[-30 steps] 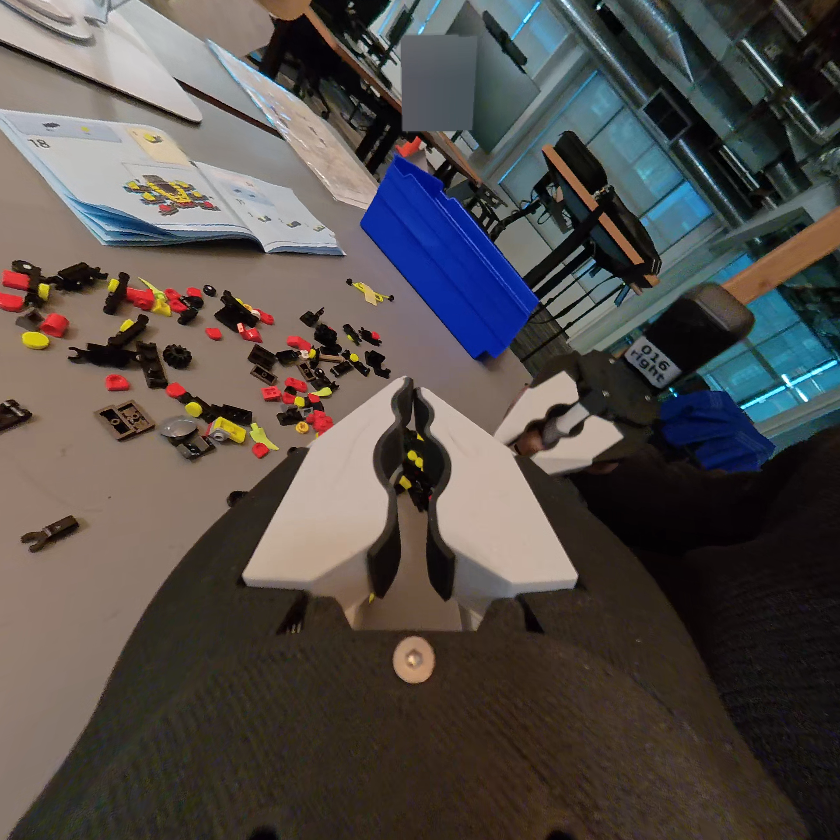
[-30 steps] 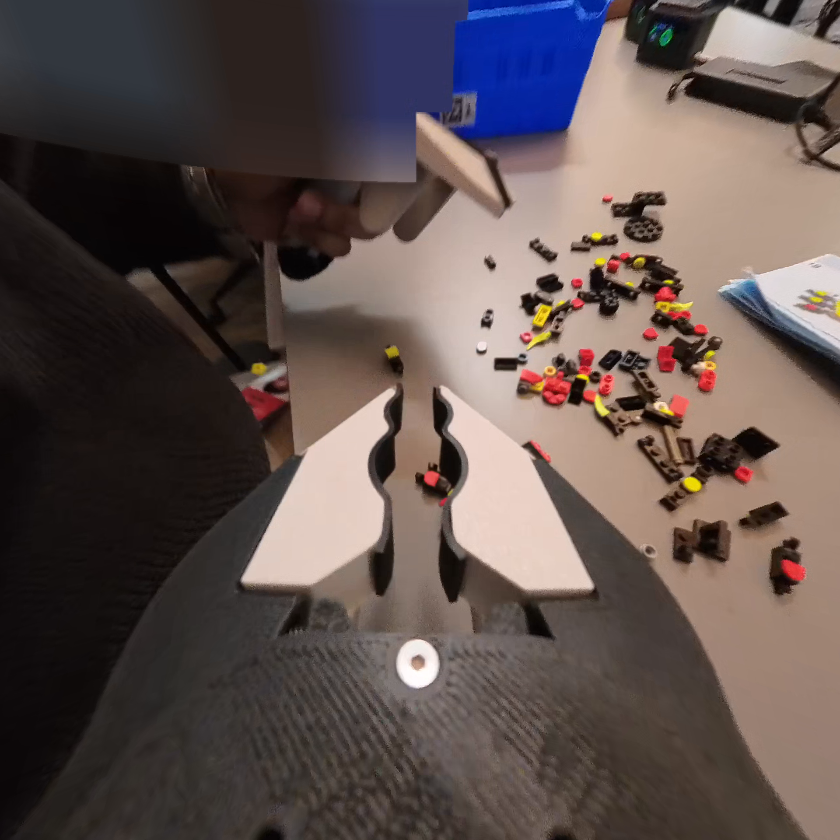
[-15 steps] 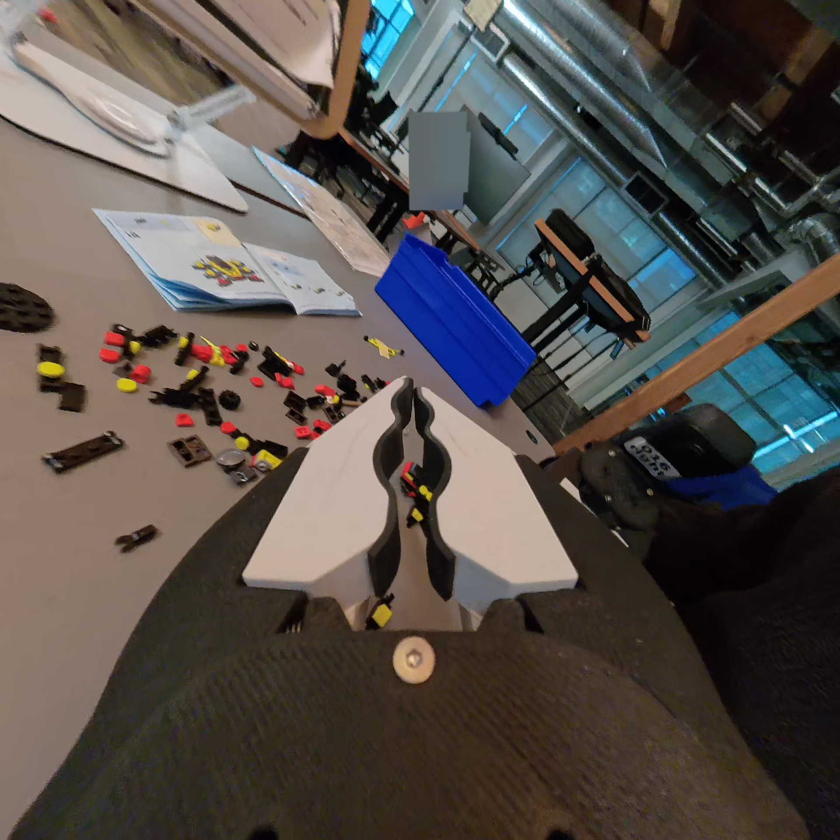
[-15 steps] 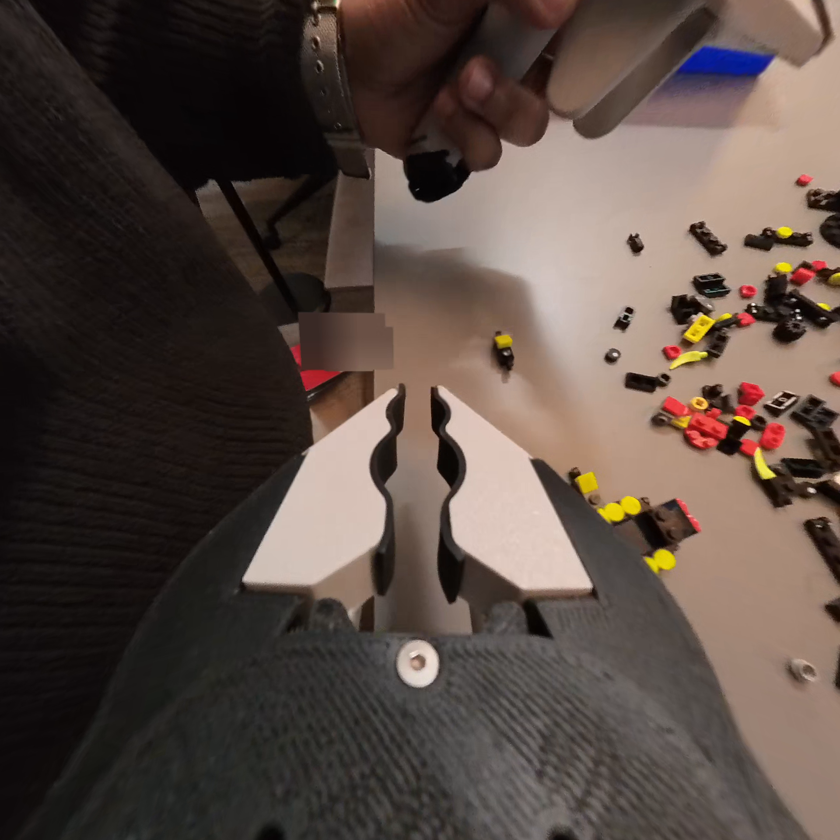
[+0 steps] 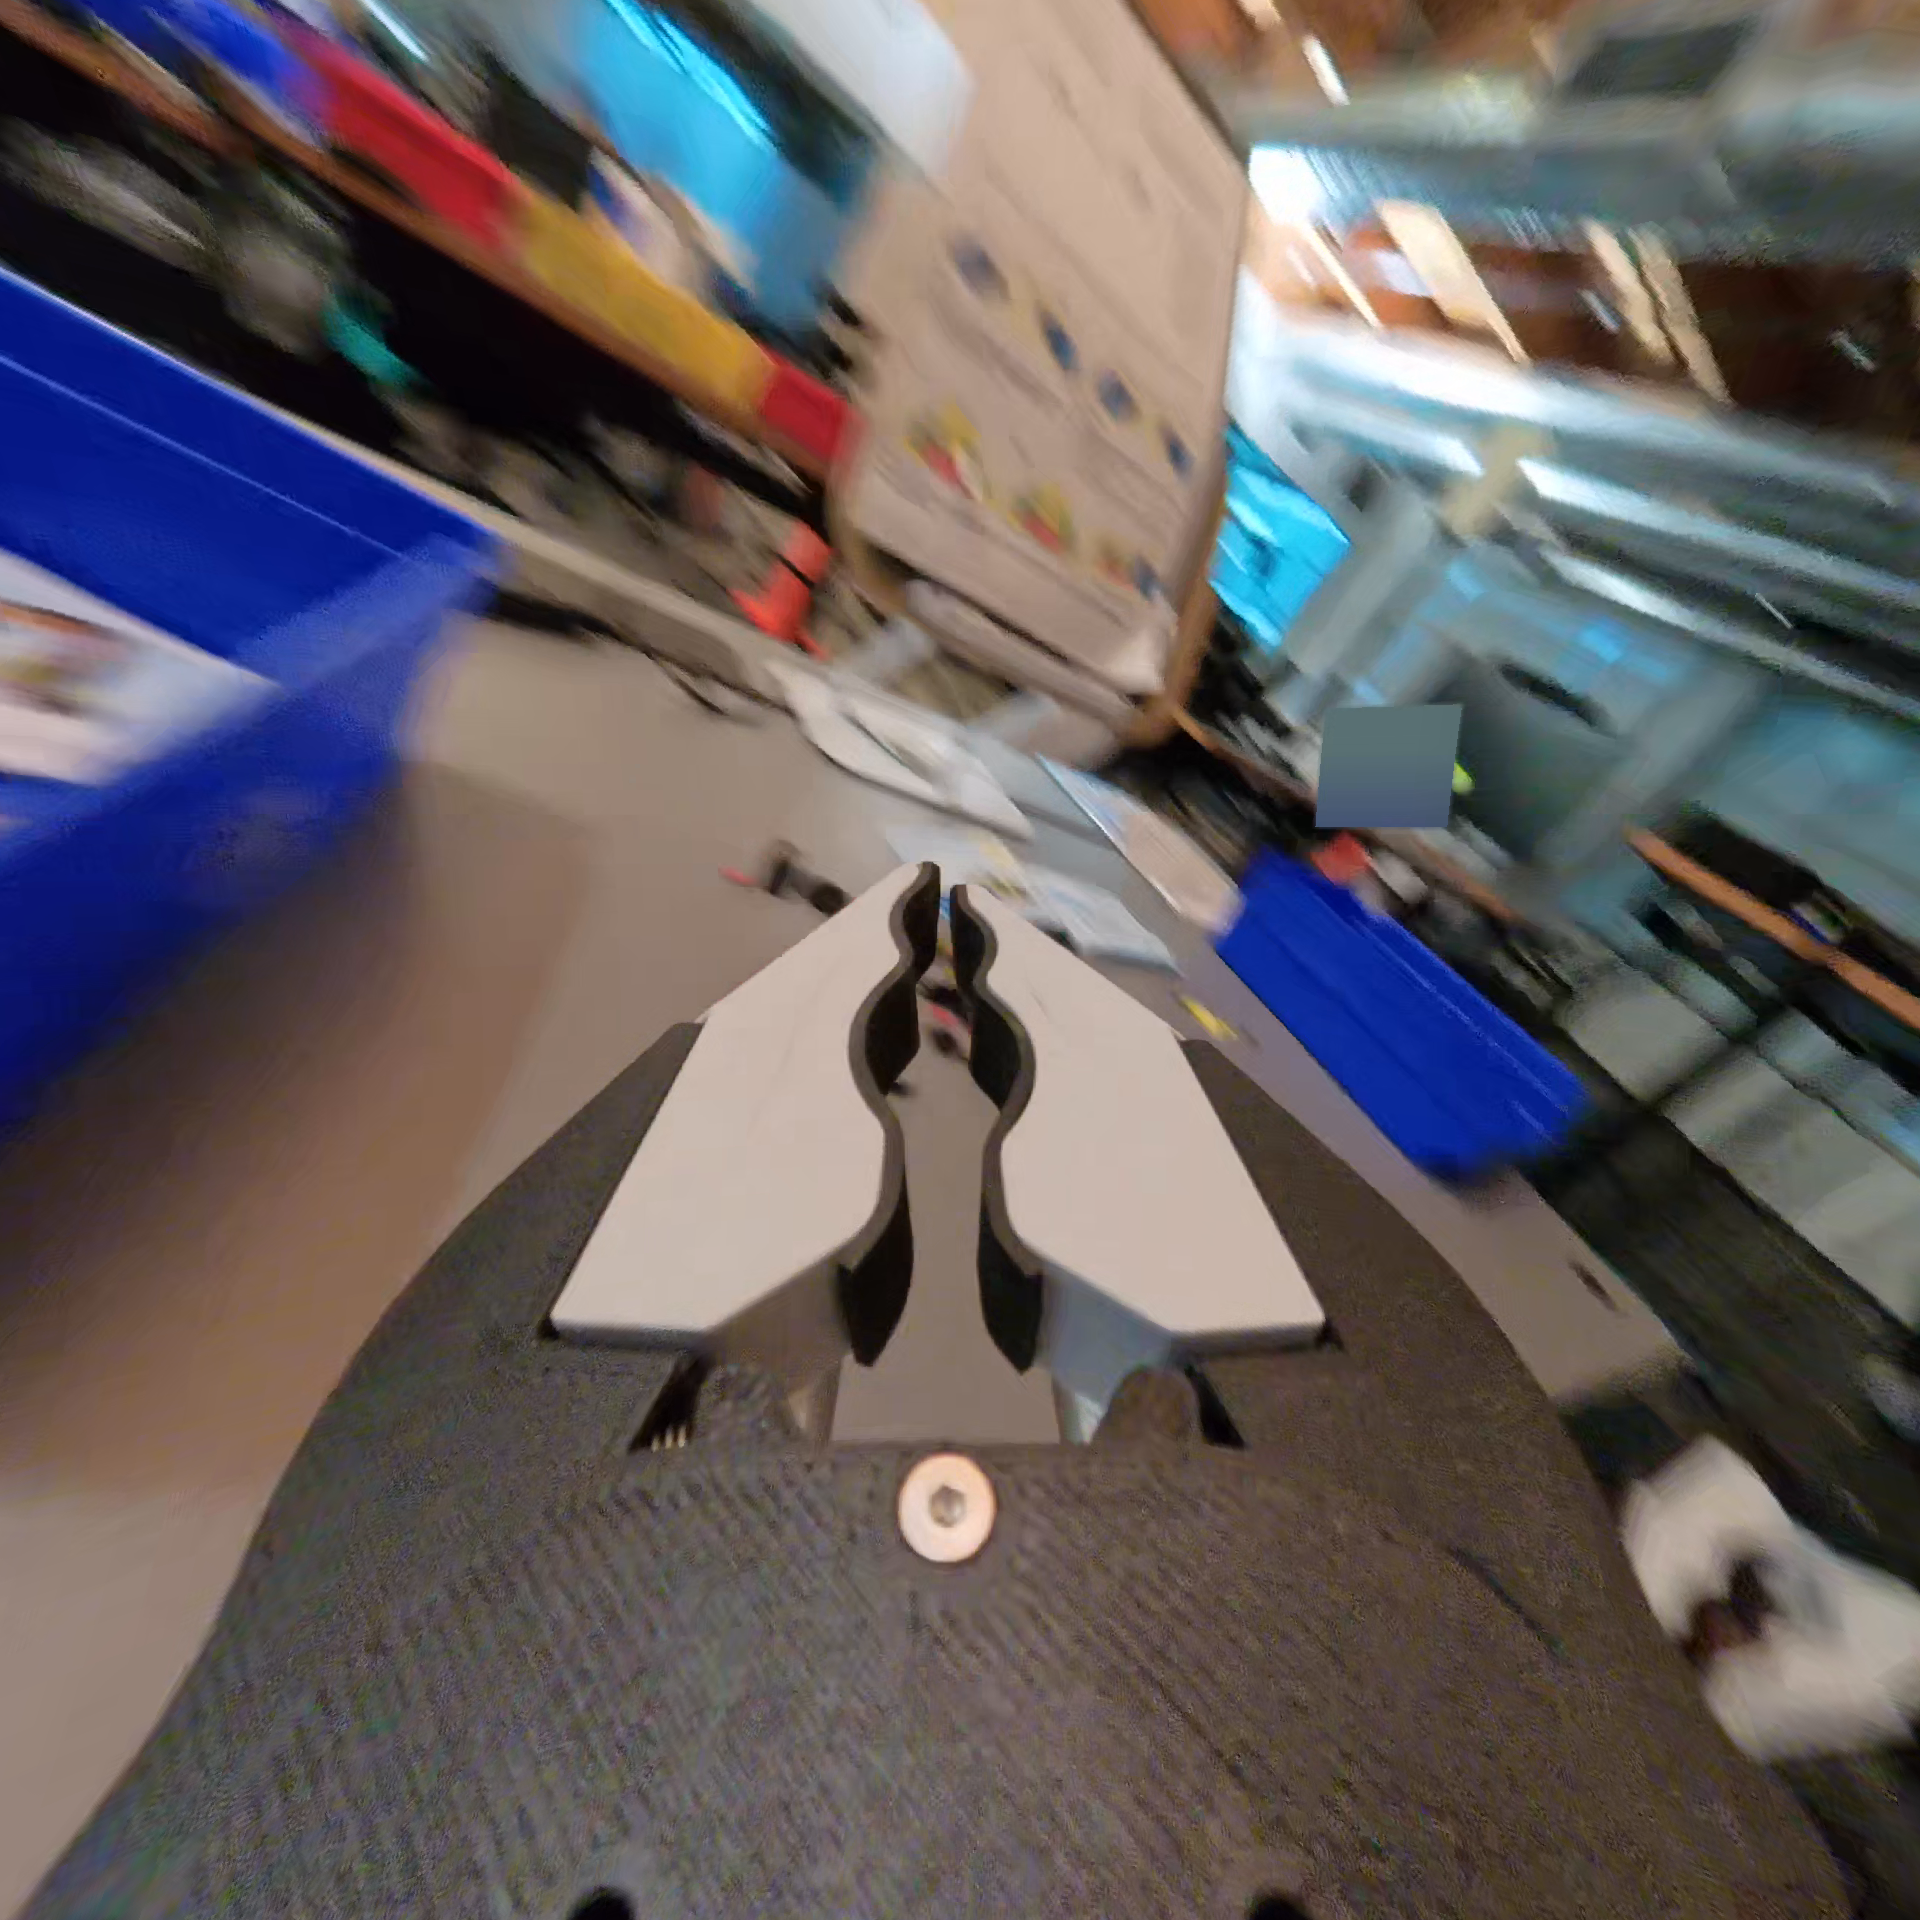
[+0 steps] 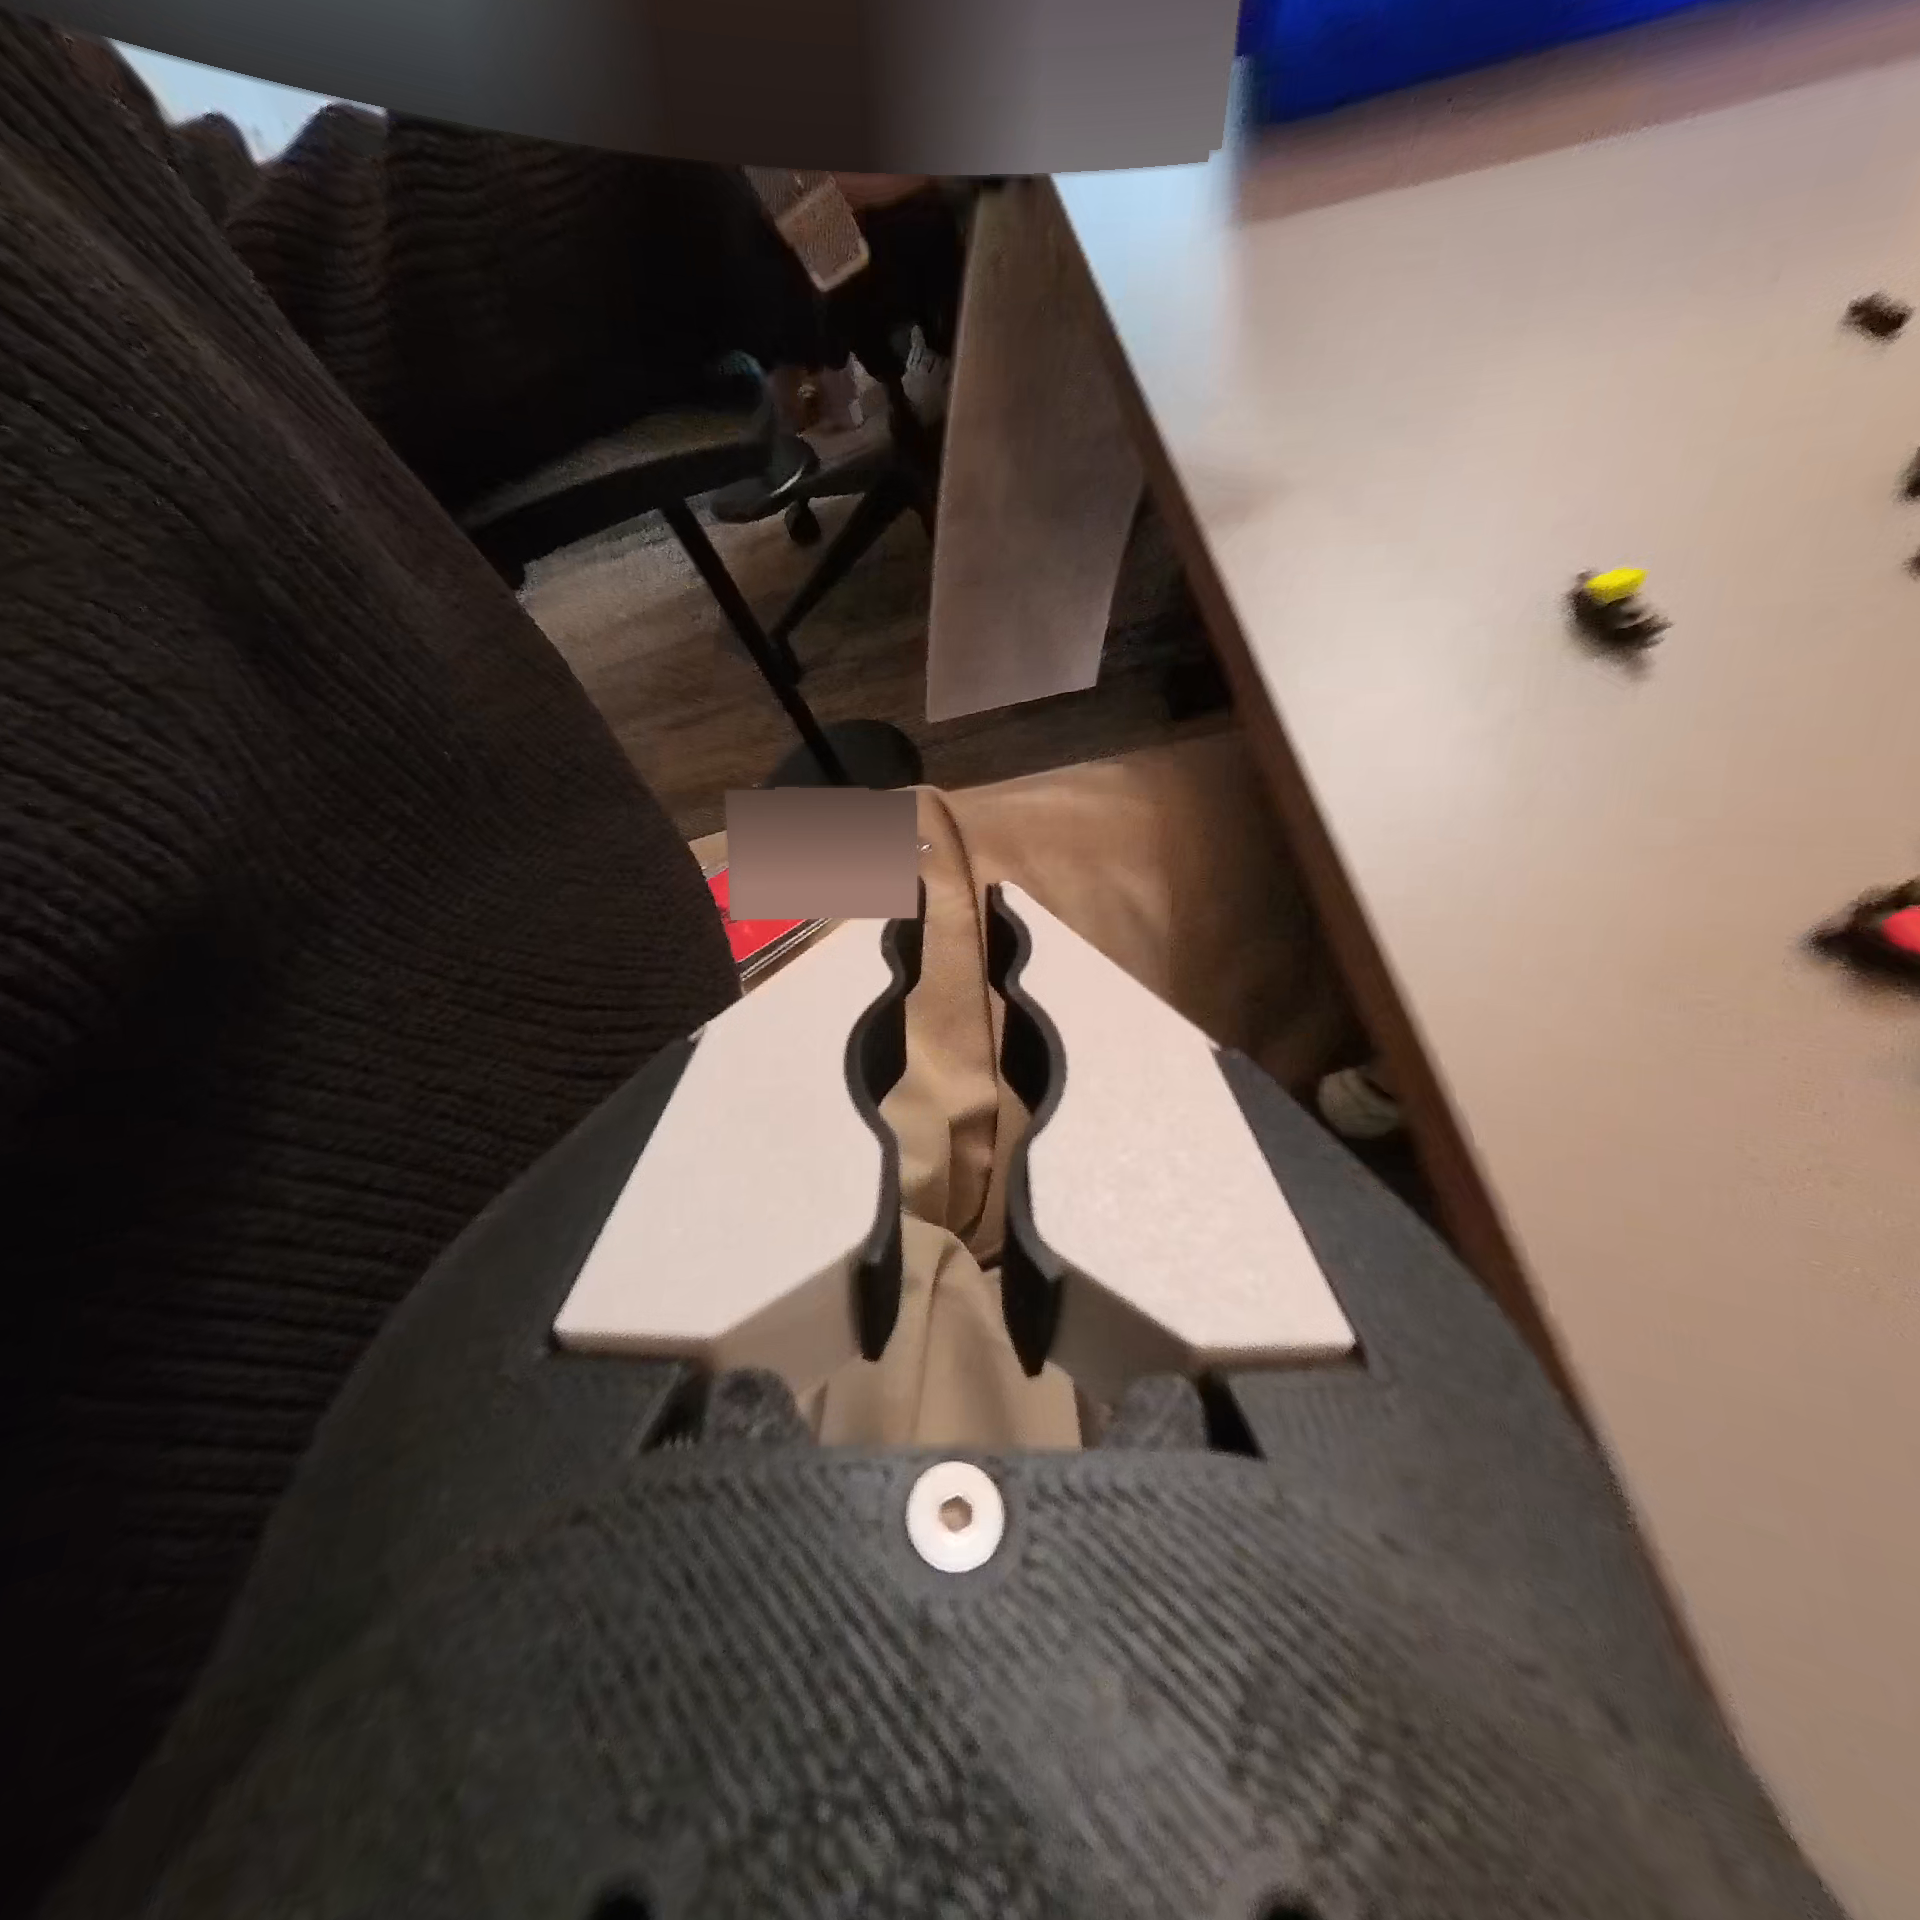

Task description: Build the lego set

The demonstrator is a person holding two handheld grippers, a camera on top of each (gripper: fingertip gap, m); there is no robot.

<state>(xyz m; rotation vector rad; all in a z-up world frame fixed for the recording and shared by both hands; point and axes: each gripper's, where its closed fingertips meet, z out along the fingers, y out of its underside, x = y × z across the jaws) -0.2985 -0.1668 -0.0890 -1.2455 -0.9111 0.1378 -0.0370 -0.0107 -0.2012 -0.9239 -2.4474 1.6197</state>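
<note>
Both of my tongs have swung away from the scattered pieces since half a second ago, and the black-and-yellow build that sat between my left fingers is gone from them. My left gripper [image 5: 943, 896] now points low across the grey table [image 5: 582, 790], its jaws nearly together with only a thin slit at the tips and nothing between them. That view is smeared with motion. One blue bin [image 5: 187, 665] crowds the left side close by; a second blue bin [image 5: 1382, 1029] sits at the table's right edge. Between them the tabletop runs open toward the instruction booklet [image 5: 1049, 894] and a few blurred lego pieces [image 5: 945, 1023] just beyond my fingertips.

My right gripper [image 6: 956, 925] hangs off the table, over my lap, jaws slightly apart and empty. From there the table edge [image 6: 1340, 894] runs diagonally on the right. On the surface past it lie a small black-and-yellow piece [image 6: 1616, 603] and a red-and-black piece [image 6: 1881, 930], well apart. My dark sleeve [image 6: 260, 831] fills the left.
</note>
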